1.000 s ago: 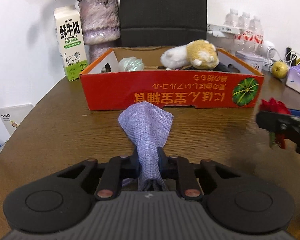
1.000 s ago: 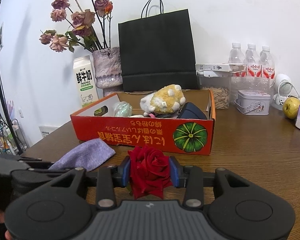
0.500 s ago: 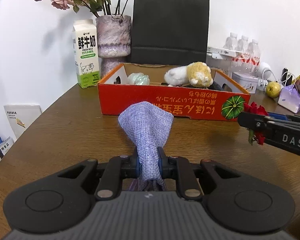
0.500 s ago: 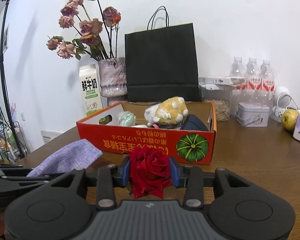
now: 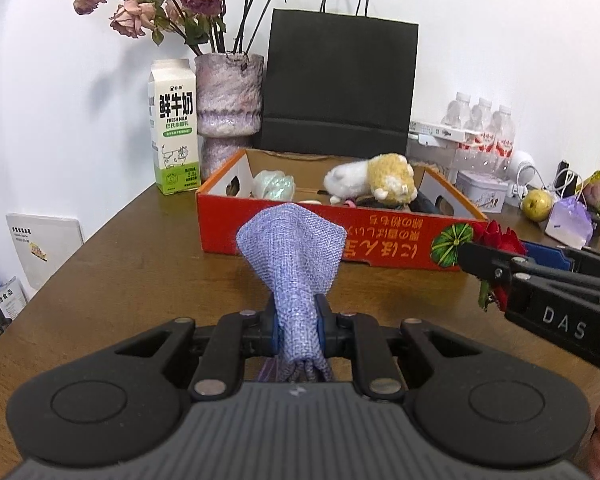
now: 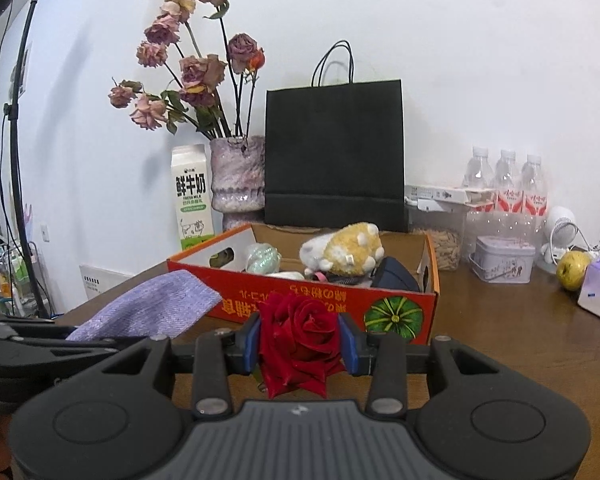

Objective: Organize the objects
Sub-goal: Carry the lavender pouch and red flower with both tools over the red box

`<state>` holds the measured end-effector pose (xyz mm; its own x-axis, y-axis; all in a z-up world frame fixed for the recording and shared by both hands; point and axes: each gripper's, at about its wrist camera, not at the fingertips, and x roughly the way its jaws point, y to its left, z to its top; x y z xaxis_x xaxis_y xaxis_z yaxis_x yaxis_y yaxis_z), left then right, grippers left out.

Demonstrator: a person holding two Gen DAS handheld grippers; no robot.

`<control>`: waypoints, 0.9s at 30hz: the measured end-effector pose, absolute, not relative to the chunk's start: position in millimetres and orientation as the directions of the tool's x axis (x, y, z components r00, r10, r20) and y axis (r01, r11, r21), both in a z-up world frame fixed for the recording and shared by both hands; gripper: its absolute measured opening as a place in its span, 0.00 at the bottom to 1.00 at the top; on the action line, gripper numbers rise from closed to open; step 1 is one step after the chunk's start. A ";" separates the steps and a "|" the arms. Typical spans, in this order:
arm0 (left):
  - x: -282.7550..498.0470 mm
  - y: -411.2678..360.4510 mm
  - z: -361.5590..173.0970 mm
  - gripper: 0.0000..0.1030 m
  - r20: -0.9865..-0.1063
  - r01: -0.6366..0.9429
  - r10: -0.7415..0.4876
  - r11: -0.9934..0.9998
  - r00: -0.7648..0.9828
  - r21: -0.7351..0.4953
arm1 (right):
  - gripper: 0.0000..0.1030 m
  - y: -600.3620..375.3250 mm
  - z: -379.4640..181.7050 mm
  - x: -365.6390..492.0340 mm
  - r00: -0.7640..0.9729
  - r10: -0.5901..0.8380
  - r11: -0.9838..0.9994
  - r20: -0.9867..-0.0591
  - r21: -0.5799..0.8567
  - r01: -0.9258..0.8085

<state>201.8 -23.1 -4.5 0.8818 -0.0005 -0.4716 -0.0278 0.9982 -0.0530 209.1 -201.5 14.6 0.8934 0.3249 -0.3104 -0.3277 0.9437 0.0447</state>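
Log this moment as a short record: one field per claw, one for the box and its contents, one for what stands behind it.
left claw: shut on purple cloth pouch, held above the table
right claw: shut on red rose
box: orange cardboard, open top, on table ahead of both claws
box contents: plush toy, pale green bundle, dark item partly hidden
behind box: milk carton, vase of dried roses, black paper bag

Lavender woven pouch [image 5: 292, 256] (neck pinched) held upright; red rose [image 6: 298, 344] clamped.
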 end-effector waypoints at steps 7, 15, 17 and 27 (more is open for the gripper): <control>209.7 -21.8 6.8 0.16 -0.453 -0.023 -0.003 0.998 0.891 -0.052 | 0.37 -191.8 24.1 216.8 0.899 0.327 0.944 -0.292 0.051 -0.326; 231.3 -21.5 21.6 0.16 -0.435 -0.025 0.003 0.999 0.900 -0.045 | 0.37 -178.1 31.9 234.2 0.905 0.329 0.944 -0.271 0.058 -0.325; 238.3 -22.5 25.7 0.16 -0.429 -0.029 0.007 0.999 0.903 -0.045 | 0.37 -177.6 33.9 240.6 0.907 0.328 0.944 -0.265 0.070 -0.322; 273.0 -14.8 34.8 0.16 -0.401 -0.055 0.013 0.994 0.916 -0.094 | 0.37 -184.1 38.3 277.0 0.921 0.311 0.950 -0.235 0.103 -0.295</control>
<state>273.0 -14.8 34.8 0.9160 0.0128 -0.4009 -0.0548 0.9941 -0.0936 277.0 -184.1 38.3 0.9208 0.3113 -0.2349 -0.2948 0.9499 0.1034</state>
